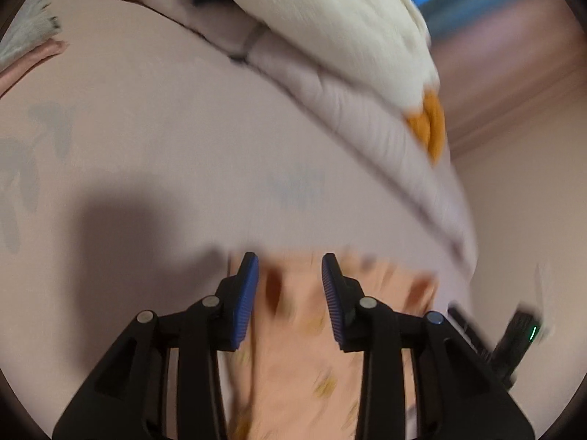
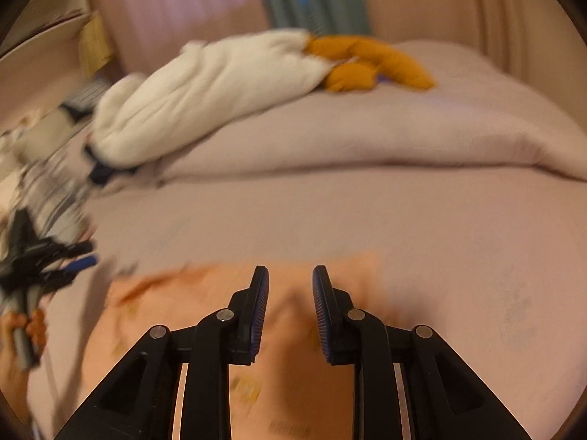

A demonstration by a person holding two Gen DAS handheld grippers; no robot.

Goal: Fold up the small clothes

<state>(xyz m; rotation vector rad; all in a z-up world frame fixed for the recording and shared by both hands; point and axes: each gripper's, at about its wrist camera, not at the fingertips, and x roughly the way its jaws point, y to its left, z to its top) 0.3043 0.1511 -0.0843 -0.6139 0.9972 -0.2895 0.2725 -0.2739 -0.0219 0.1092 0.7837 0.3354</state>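
Note:
A small peach garment with yellow and orange prints (image 1: 308,348) lies flat on the pale pink bed sheet (image 1: 165,146). My left gripper (image 1: 290,267) is open just above its far edge, nothing between the blue pads. The same garment (image 2: 205,315) shows in the right wrist view, under my right gripper (image 2: 290,278), which is open and empty. The left gripper (image 2: 51,264) shows at the left edge of that view. Both views are motion-blurred.
A white plush goose with orange feet (image 2: 227,84) lies on a folded pink duvet (image 2: 403,128) behind the garment. Other clothes are piled at the left (image 2: 44,168). A folded pink and pale blue item (image 1: 25,47) lies at far left.

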